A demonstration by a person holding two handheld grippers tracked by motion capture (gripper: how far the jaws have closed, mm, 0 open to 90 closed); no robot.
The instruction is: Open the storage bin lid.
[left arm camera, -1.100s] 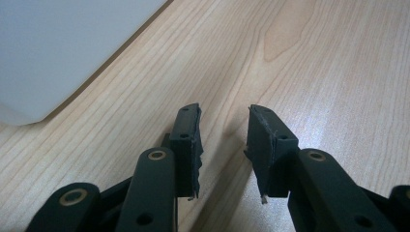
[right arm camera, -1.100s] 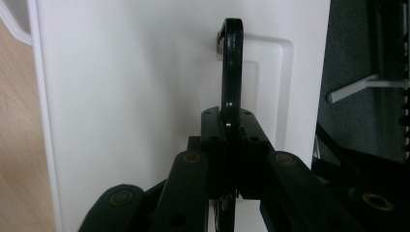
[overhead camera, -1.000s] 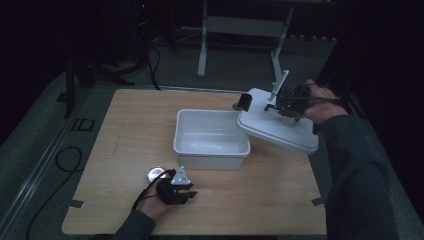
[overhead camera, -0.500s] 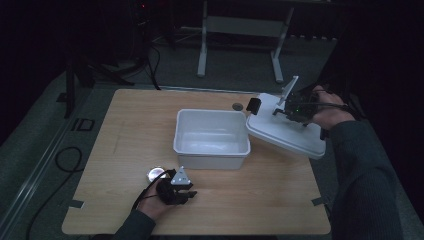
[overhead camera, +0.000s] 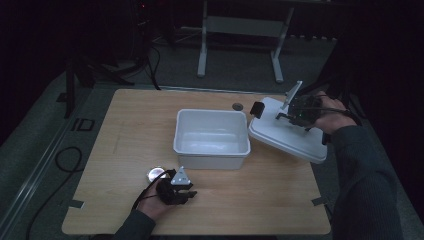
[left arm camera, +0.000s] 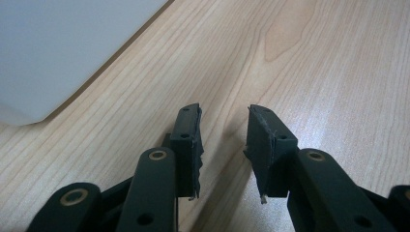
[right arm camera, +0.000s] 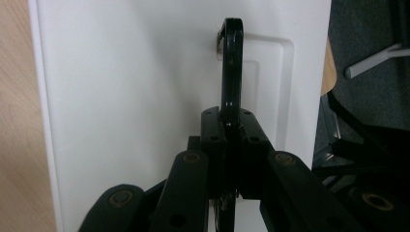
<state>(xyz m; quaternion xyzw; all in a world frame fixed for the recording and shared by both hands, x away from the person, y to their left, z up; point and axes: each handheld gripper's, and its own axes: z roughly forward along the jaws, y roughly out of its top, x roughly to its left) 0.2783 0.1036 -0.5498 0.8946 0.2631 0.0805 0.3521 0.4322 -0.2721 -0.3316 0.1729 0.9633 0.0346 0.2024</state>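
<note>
Gripping lid handle point(right arm camera: 231, 67): right tool point(right arm camera: 232, 126) | left tool point(left arm camera: 223, 141): agape | writing: unreadable

The middle of the table point(overhead camera: 125, 130) is blocked by the white tub point(overhead camera: 212, 138). Its right side is taken up by the lid point(overhead camera: 285, 131). Open wood is left along the left side and the front edge.

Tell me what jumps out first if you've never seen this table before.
The white lid at the table's right edge, held tilted by its black handle in the right tongs. Next, the open white tub at the table's middle. The left tongs rest open near the front edge.
</note>
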